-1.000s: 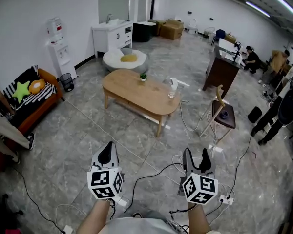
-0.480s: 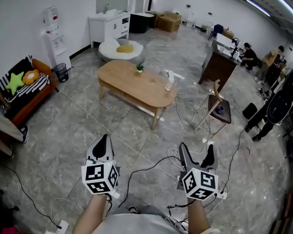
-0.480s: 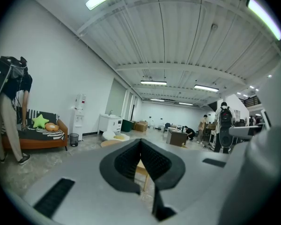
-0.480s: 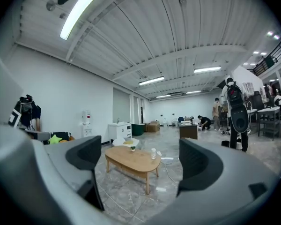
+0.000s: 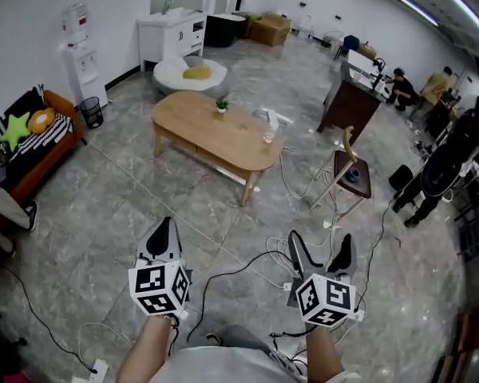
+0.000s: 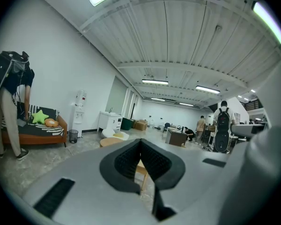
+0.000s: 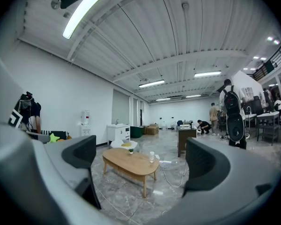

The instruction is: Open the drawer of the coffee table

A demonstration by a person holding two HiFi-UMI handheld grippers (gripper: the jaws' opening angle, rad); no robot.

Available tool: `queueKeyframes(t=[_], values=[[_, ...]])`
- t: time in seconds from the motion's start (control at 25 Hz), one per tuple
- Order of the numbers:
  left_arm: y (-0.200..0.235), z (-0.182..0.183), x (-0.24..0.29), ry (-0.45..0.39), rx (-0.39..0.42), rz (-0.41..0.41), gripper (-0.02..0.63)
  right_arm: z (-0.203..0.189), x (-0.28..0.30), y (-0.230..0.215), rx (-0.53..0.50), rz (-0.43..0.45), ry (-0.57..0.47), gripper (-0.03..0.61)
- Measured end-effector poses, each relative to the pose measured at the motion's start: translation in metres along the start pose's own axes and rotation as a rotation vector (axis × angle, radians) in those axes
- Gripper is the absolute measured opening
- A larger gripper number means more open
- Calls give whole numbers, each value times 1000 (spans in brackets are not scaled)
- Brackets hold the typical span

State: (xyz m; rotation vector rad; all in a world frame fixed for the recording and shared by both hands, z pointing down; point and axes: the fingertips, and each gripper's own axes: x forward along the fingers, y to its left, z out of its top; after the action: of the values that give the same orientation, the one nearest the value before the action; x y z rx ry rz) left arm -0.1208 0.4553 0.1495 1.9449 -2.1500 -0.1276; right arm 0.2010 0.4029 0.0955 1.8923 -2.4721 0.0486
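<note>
The oval wooden coffee table (image 5: 215,138) stands on the grey floor well ahead of both grippers, its long side toward me; I cannot make out its drawer front from here. In the right gripper view the coffee table (image 7: 131,162) shows between the jaws, far off. Low in the head view, my left gripper (image 5: 164,228) is shut with nothing in it, its dark pads (image 6: 131,161) meeting. My right gripper (image 5: 321,247) is opening, its jaws spread wide with nothing between them. Both grippers point level toward the table.
A small plant (image 5: 221,104) and a clear cup (image 5: 267,136) sit on the table. Cables (image 5: 247,266) trail across the floor ahead. A small dark side table (image 5: 353,175) and a dark desk (image 5: 347,102) stand right; an orange sofa (image 5: 32,138) stands left. People stand far right.
The right gripper's jaws have spread from a narrow gap to wide apart. The left gripper stays shut and sits slightly lower. The view has shifted, so the table sits a little further left.
</note>
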Motion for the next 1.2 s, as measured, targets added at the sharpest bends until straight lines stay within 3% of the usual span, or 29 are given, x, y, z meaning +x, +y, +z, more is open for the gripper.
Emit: queueKeyframes(t=[0.48,1.2], values=[[5,-11,47,36,15,20,-8,-20,57,-10,27,21,32,588],[-6,26,282,38,57,101,-8,-16,323,-61,86,95,40,588]])
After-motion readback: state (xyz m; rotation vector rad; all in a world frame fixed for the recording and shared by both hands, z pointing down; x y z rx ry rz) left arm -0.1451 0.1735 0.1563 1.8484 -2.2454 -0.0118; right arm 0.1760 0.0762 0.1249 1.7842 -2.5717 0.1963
